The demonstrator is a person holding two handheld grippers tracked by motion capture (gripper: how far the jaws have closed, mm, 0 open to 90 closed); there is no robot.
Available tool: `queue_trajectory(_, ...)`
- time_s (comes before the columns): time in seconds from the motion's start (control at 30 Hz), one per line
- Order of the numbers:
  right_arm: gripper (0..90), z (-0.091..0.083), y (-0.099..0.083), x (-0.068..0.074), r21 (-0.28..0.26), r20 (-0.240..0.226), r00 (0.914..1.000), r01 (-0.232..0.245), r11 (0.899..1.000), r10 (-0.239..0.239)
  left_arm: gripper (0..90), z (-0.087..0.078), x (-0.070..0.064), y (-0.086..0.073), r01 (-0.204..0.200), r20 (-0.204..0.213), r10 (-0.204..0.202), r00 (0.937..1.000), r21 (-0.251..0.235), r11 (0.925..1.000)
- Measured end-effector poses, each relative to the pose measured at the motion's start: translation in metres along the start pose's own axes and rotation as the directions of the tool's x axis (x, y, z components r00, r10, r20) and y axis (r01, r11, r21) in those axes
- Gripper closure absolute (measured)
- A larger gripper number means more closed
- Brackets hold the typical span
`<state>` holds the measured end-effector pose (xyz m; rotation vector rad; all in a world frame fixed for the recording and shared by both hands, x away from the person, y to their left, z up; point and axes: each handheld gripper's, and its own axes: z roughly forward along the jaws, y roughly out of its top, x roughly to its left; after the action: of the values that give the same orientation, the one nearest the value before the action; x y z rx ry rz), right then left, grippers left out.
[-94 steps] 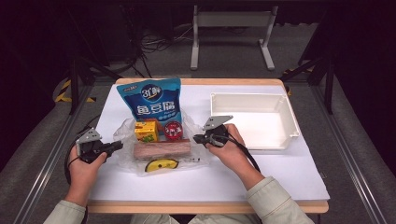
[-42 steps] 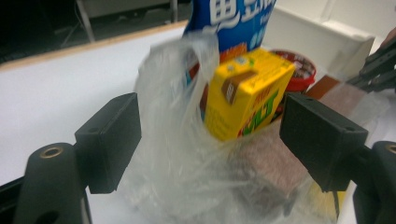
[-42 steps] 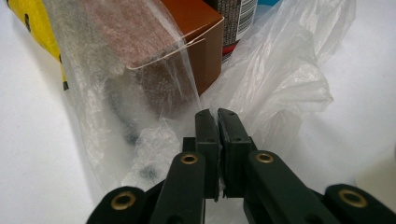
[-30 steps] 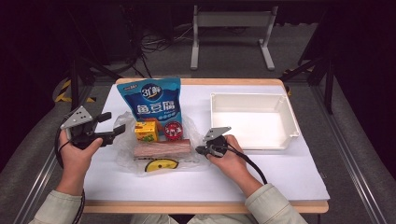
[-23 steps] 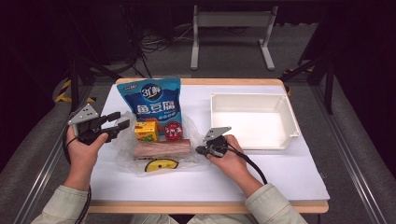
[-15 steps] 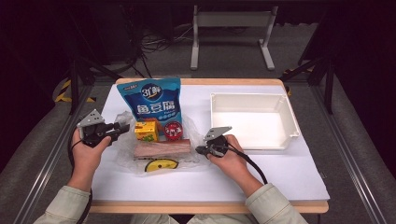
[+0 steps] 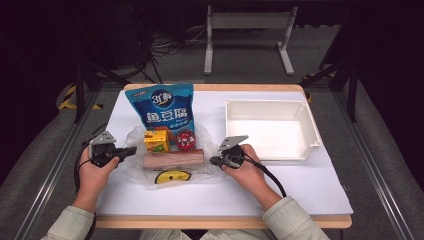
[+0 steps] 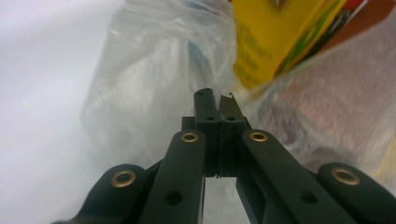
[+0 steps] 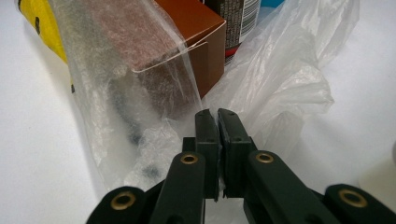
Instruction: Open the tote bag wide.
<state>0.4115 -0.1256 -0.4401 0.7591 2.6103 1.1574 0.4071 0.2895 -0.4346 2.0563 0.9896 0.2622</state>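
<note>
A clear plastic bag (image 7: 134, 166) lies mid-table with a yellow box (image 7: 156, 140), a red-topped can (image 7: 185, 139), a long brown box (image 7: 173, 159) and a yellow item (image 7: 172, 176) inside. My left gripper (image 7: 133, 149) is at the bag's left edge, jaws shut on the film. In the left gripper view that gripper (image 8: 218, 98) presses into the bag (image 8: 154, 70) below the yellow box (image 8: 275, 37). My right gripper (image 7: 212, 161) is shut on the bag's right edge. Its view shows the gripper (image 9: 215, 114) pinching film (image 9: 280, 79) beside the brown box (image 9: 187, 28).
A blue snack bag (image 7: 160, 106) lies flat just behind the plastic bag. A white tray (image 7: 272, 152) sits at the right, close to my right hand. White table surface (image 7: 300, 190) stretches in front of the tray and along the near edge.
My left gripper came down from a raised spot at the far left and moved right to the bag's left edge; its jaws went from open to shut. The right gripper stayed put.
</note>
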Motion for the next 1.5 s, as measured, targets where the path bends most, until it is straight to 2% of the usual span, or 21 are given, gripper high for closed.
queue_trajectory(0.13,87.9,0.0,0.0,0.0,0.0,0.0,1.0,-0.001,1.0,0.001,89.9,0.004,-0.003,-0.011,0.018,0.028,-0.019,0.9994,0.039,0.9991)
queue_trajectory(0.23,87.8,-0.001,0.0,0.0,-0.002,0.001,1.0,0.002,1.0,-0.002,89.8,0.002,-0.007,-0.016,0.006,0.026,-0.008,0.9996,0.052,0.9986)
queue_trajectory(0.4,87.6,-0.001,0.0,-0.001,-0.003,0.001,1.0,0.004,1.0,-0.004,89.8,0.003,-0.007,-0.025,0.018,0.036,-0.02,0.9992,0.06,0.998)
queue_trajectory(0.6,83.9,-0.003,0.0,-0.002,-0.009,0.004,1.0,0.0,1.0,0.0,89.4,0.004,-0.008,-0.026,0.021,0.035,-0.023,0.9991,0.056,0.9982)
queue_trajectory(0.73,81.3,-0.011,0.003,-0.002,-0.048,0.013,0.9998,0.017,0.999,-0.017,89.3,0.004,-0.007,-0.026,0.022,0.044,-0.024,0.9987,0.054,0.9983)
queue_trajectory(0.9,74.0,-0.022,0.007,-0.003,-0.083,0.033,0.9993,0.023,0.996,-0.02,89.2,0.004,-0.007,-0.026,0.017,0.044,-0.02,0.9988,0.051,0.9986)
queue_trajectory(1.07,62.4,-0.037,0.016,-0.002,-0.162,0.044,0.9988,0.027,0.986,-0.02,89.2,0.003,-0.007,-0.025,0.014,0.043,-0.016,0.999,0.046,0.9988)
queue_trajectory(1.1,62.4,-0.037,0.016,-0.002,-0.162,0.044,0.9988,0.027,0.986,-0.02,89.1,0.003,-0.007,-0.025,0.014,0.043,-0.016,0.999,0.046,0.9988)
queue_trajectory(1.23,53.5,-0.048,0.025,0.002,-0.231,0.054,0.9981,0.042,0.972,-0.03,89.1,0.003,-0.007,-0.025,0.013,0.046,-0.015,0.9988,0.045,0.9989)
queue_trajectory(1.3,51.8,-0.051,0.029,0.005,-0.26,0.066,0.9969,0.059,0.964,-0.043,89.0,0.003,-0.008,-0.025,0.009,0.046,-0.011,0.9989,0.044,0.999)
queue_trajectory(1.5,51.9,-0.049,0.035,0.017,-0.267,0.032,0.9964,0.084,0.96,-0.078,89.1,0.002,-0.009,-0.025,0.01,0.048,-0.012,0.9988,0.044,0.999)
